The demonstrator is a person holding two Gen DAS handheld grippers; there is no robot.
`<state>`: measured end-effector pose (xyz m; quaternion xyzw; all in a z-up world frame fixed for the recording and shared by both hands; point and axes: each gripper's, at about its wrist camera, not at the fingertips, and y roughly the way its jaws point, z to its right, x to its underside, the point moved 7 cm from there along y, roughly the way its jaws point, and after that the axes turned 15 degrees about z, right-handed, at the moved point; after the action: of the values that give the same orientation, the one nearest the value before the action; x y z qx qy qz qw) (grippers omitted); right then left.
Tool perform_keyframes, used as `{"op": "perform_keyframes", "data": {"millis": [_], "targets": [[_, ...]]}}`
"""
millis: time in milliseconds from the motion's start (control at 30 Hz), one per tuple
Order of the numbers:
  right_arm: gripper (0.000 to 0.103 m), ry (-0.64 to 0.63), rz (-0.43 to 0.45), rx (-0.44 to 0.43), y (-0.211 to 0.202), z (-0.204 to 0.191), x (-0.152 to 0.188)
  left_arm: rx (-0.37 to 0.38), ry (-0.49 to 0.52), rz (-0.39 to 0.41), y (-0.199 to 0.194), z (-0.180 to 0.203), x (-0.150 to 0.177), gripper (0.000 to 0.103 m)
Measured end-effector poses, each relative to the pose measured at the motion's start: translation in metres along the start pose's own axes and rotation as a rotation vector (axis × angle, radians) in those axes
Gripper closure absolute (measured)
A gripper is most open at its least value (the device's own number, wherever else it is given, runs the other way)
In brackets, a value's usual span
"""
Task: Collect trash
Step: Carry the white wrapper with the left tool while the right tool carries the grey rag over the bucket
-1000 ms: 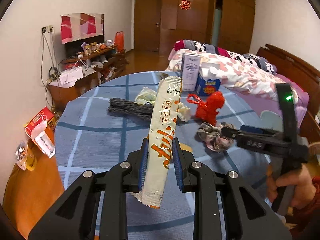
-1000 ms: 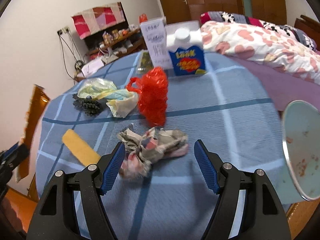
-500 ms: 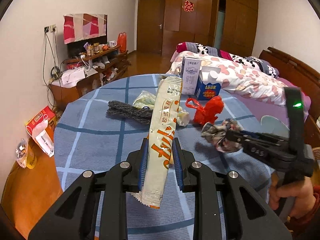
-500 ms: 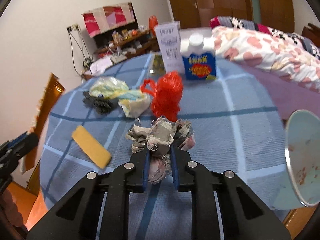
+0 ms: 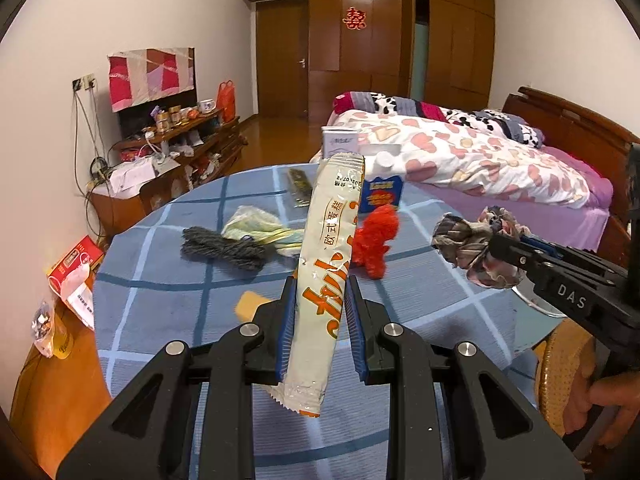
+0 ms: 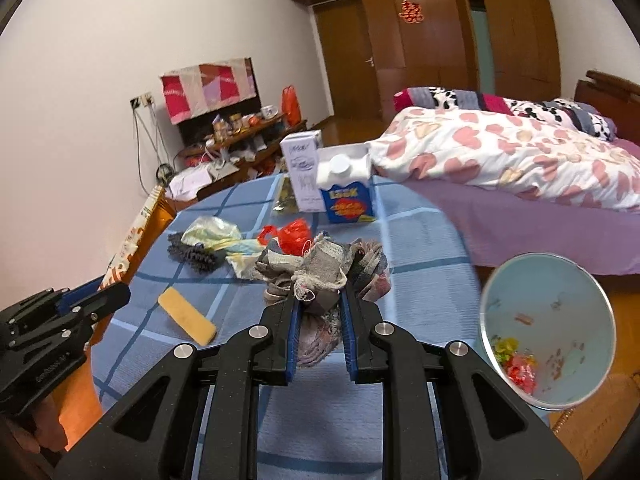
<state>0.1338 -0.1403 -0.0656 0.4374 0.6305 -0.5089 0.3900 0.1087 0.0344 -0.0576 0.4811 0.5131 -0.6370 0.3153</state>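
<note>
1. Grippers first: the left gripper [image 5: 320, 312] is clamped on a long cream snack wrapper [image 5: 326, 280] with orange lettering, the wrapper standing nearly upright between the blue pads and sticking out above and below them.
2. Over on the other side, the right gripper [image 6: 318, 320] has its jaws squeezed together on a crumpled rag [image 6: 320, 272], a grey and pinkish bundle, and in the left wrist view that rag [image 5: 476, 250] hangs clear above the table's right edge.
3. A hand [image 5: 600, 404] grips the right tool's handle at the lower right of the left wrist view.
4. Out on the round table [image 6: 400, 240], covered in a blue checked cloth, a yellow sponge [image 6: 187, 316] lies near the left edge.
5. Towards the middle lie a dark grey knitted piece [image 5: 224, 248], a pale crumpled plastic bag [image 5: 256, 228] touching it, and a red mesh bag [image 5: 374, 240] just beside those.
6. At the far edge stand a blue milk carton [image 6: 347, 196] and a white box [image 6: 304, 176], side by side, with a dark flat packet [image 5: 300, 188] lying near them.
7. Off the right edge, lower down, sits a pale blue trash bin [image 6: 548, 332] with a few bright scraps inside.
</note>
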Motion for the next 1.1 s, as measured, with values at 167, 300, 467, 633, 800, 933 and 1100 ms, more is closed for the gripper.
{"op": "perform_keyframes", "data": {"millis": [167, 300, 467, 633, 800, 933, 1100], "targets": [[0.084, 0.01, 0.02, 0.03, -0.014, 0.013, -0.002, 0.028, 0.015, 0.003, -0.001, 0.022, -0.003, 0.079], [0.084, 0.012, 0.036, 0.058, -0.025, 0.027, -0.004, 0.05, 0.031, 0.004, -0.002, 0.039, -0.004, 0.079], [0.084, 0.023, 0.052, 0.09, -0.037, 0.042, -0.005, 0.072, 0.04, 0.012, -0.003, 0.056, -0.008, 0.079], [0.084, 0.041, 0.06, 0.123, -0.049, 0.061, -0.005, 0.095, 0.055, 0.014, -0.004, 0.074, -0.009, 0.079], [0.084, 0.045, 0.068, 0.146, -0.058, 0.072, -0.005, 0.112, 0.064, 0.01, -0.004, 0.086, -0.009, 0.079], [0.084, 0.047, 0.074, 0.162, -0.063, 0.079, -0.006, 0.123, 0.07, 0.012, -0.005, 0.092, -0.01, 0.079], [0.084, 0.053, 0.081, 0.176, -0.07, 0.087, -0.007, 0.137, 0.077, 0.016, -0.005, 0.101, -0.012, 0.079]]}}
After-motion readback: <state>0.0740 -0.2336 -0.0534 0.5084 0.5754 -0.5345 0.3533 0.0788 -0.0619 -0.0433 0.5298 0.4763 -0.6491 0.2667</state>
